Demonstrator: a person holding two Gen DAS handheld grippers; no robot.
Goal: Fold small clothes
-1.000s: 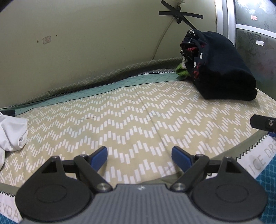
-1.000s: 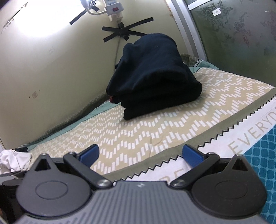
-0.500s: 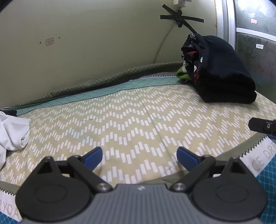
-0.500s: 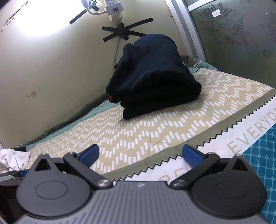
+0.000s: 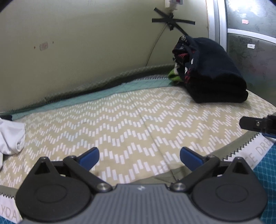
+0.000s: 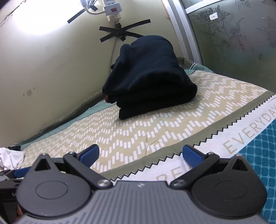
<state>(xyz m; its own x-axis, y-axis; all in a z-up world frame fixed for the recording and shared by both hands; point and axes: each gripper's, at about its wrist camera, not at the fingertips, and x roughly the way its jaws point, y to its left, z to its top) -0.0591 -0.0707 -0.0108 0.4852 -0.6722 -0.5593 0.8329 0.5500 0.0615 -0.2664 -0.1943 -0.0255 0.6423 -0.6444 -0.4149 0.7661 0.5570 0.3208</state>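
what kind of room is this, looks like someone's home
Most likely a bedroom in a home: the work surface looks like a bed under a chevron-patterned bedsheet, set in a wall corner. A pile of folded dark clothes sits on it, and a power strip is taped to the wall above.

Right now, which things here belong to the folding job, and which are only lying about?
For the job:
- white garment, unfolded
- dark stack, folded
- left gripper, jaws opening, empty
- right gripper, open, empty

Lying about:
- power strip
- black tape
- patterned sheet
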